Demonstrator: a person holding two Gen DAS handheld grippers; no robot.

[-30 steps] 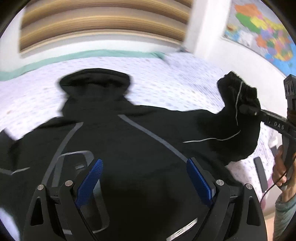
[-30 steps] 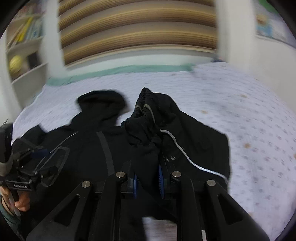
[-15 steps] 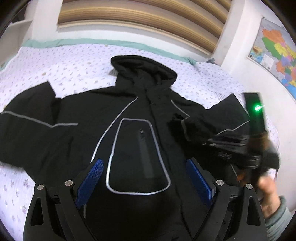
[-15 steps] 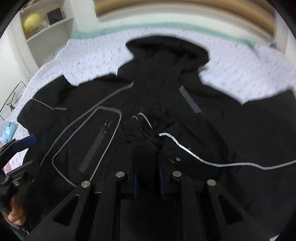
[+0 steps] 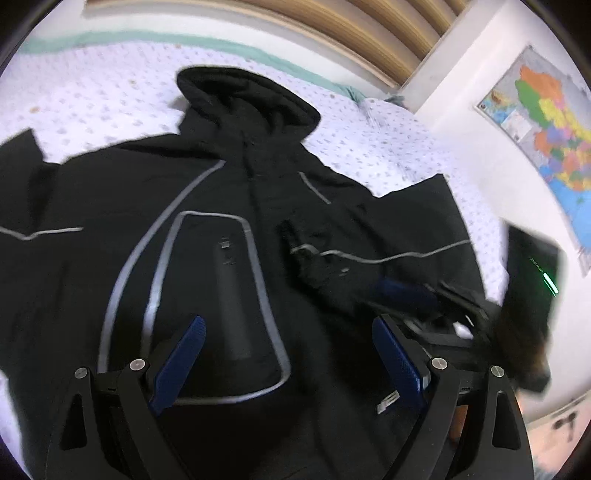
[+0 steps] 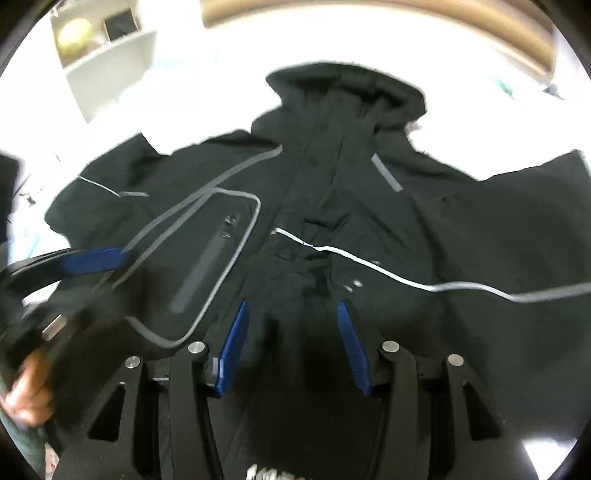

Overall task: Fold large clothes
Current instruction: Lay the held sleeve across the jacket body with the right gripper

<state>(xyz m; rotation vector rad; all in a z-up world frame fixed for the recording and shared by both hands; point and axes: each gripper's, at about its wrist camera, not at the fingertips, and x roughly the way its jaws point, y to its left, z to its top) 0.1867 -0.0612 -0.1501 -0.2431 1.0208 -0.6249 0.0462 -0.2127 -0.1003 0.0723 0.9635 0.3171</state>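
Observation:
A black hooded jacket [image 5: 229,206] with grey piping lies face up on the bed, hood [image 5: 247,96] at the far end. One sleeve is folded across its chest, and the sleeve's cuff [image 6: 306,266] rests beside the grey-outlined chest pocket [image 6: 207,266]. My right gripper [image 6: 292,308] hovers just behind that cuff. Its jaws are opening, and the blue pads stand clear of the dark cloth bunched between them. My left gripper [image 5: 288,325] hangs open over the jacket's lower front with nothing in it. One blue pad [image 5: 402,291] of the right gripper shows by the cuff [image 5: 317,266].
The bed's pale dotted sheet [image 5: 110,92] surrounds the jacket. A coloured map [image 5: 546,122] hangs on the right wall, and a striped wooden panel [image 5: 369,29] backs the bed. A white shelf [image 6: 107,55] stands at the far left. A hand [image 6: 26,391] holds the left gripper.
The right gripper brought the sleeve down onto the jacket's chest, and its jaws have parted from the cuff. Both grippers have sunk closer to the jacket. The left gripper stayed open.

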